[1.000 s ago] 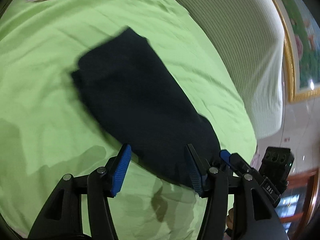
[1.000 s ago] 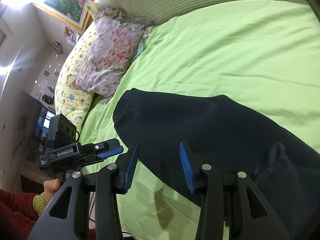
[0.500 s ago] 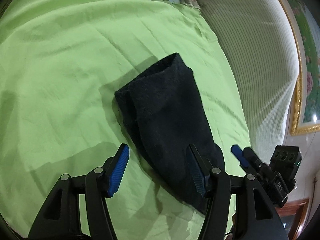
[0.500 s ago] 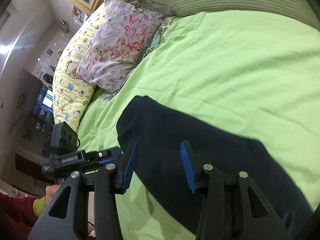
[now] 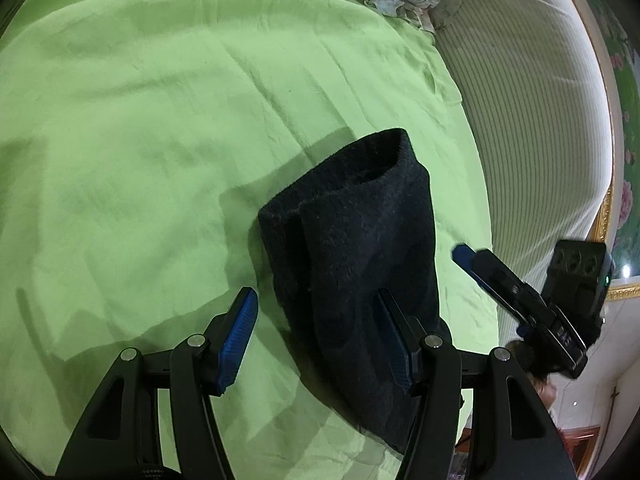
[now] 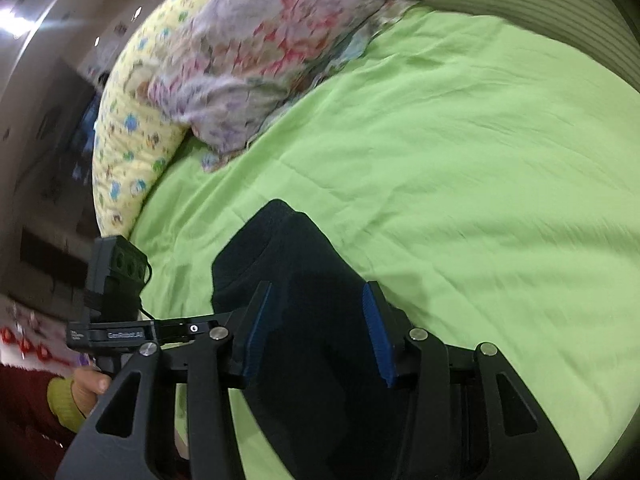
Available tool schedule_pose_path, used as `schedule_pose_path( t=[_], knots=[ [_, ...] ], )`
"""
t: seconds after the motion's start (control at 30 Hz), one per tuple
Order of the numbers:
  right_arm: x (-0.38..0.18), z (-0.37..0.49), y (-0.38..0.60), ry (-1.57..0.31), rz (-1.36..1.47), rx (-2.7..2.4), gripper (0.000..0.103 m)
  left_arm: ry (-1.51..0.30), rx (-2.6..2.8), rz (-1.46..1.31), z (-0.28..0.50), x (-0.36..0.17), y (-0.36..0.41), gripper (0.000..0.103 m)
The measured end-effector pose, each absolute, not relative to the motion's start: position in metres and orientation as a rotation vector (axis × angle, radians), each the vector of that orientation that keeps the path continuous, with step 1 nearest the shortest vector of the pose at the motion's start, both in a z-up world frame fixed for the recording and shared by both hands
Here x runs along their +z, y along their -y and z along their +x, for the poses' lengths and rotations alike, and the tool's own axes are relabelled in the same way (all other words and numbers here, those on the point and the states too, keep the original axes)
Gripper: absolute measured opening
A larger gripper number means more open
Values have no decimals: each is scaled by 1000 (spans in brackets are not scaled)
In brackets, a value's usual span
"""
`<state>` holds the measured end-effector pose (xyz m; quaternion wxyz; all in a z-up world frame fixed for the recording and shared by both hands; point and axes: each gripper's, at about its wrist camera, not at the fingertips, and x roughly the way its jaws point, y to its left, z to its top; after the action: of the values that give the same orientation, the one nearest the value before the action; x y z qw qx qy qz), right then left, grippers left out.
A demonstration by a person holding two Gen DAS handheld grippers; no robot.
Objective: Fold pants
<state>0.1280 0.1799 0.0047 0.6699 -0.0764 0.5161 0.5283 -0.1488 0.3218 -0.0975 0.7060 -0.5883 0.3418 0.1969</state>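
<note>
The pants [image 5: 360,248] are dark, navy or black, folded into a narrow chunky bundle lying on the bed [image 5: 160,120], which has a lime green sheet. In the left wrist view one end of the bundle sits a bit raised, with a rounded opening showing at the top, and it throws a shadow on the sheet to its left. The bundle lies toward the side of the bed next to the striped headboard [image 5: 540,120], and its near end runs down toward the bed edge closest to the cameras.

The left gripper [image 5: 316,338] is spread wide with nothing in it. Its right finger is over the dark cloth, the left one over bare sheet; I can't tell if either actually touches. The right gripper [image 6: 316,332] is also well open and holding nothing, with the pants right between and under its blue pads [image 6: 378,336]. Contact is unclear there too.

Each camera catches the other gripper off to the side, at the near end of the pants. The right wrist view shows the person's hand [image 6: 90,386] on the left handle, with a yellow-green cuff and dark red sleeve.

A floral pillow [image 6: 272,52] and a yellow printed pillow [image 6: 132,136] sit at the far end of the bed, well apart from the pants.
</note>
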Motion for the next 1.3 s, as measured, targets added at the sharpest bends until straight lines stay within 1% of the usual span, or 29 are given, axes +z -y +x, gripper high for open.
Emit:
schedule_pose_path(
  t=[0.2, 0.37, 0.47, 0.5, 0.53, 0.57, 0.6, 0.63, 0.67, 0.73, 0.8, 1.03, 1.07, 1.1, 1.3],
  knots=[
    [-10, 133, -223, -1199, -337, 1273, 47, -740, 449, -1314, -143, -104, -332, 60],
    [-22, 147, -244, -1245, -363, 1296, 47, -736, 457, -1299, -139, -106, -336, 60],
    [-26, 150, -250, -1263, -375, 1327, 47, -737, 466, -1260, -135, -106, -334, 58],
    [-27, 150, -251, -1272, -377, 1338, 47, -736, 471, -1243, -132, -105, -334, 56],
    [-29, 150, -253, -1282, -382, 1345, 47, -736, 477, -1231, -131, -105, -333, 52],
    [-31, 149, -253, -1289, -383, 1347, 41, -741, 482, -1218, -130, -105, -332, 49],
    [-31, 148, -253, -1293, -381, 1356, 36, -751, 483, -1200, -128, -104, -332, 42],
    [-31, 147, -253, -1291, -378, 1361, 30, -756, 479, -1191, -126, -104, -332, 38],
    [-30, 145, -253, -1281, -380, 1357, 29, -762, 472, -1189, -126, -104, -333, 37],
    [-27, 142, -250, -1266, -381, 1358, 26, -752, 458, -1203, -127, -103, -335, 30],
    [-23, 141, -247, -1253, -375, 1358, 25, -740, 440, -1198, -128, -98, -335, 27],
    [7, 141, -217, -1180, -273, 1351, 22, -696, 391, -1152, -115, -65, -327, 25],
    [12, 141, -212, -1166, -251, 1349, 11, -687, 377, -1142, -112, -57, -324, 24],
    [16, 142, -205, -1156, -234, 1343, 6, -682, 366, -1135, -109, -50, -322, 24],
    [36, 145, -161, -1111, -109, 1333, 6, -666, 288, -1059, -88, -16, -302, 24]
  ],
)
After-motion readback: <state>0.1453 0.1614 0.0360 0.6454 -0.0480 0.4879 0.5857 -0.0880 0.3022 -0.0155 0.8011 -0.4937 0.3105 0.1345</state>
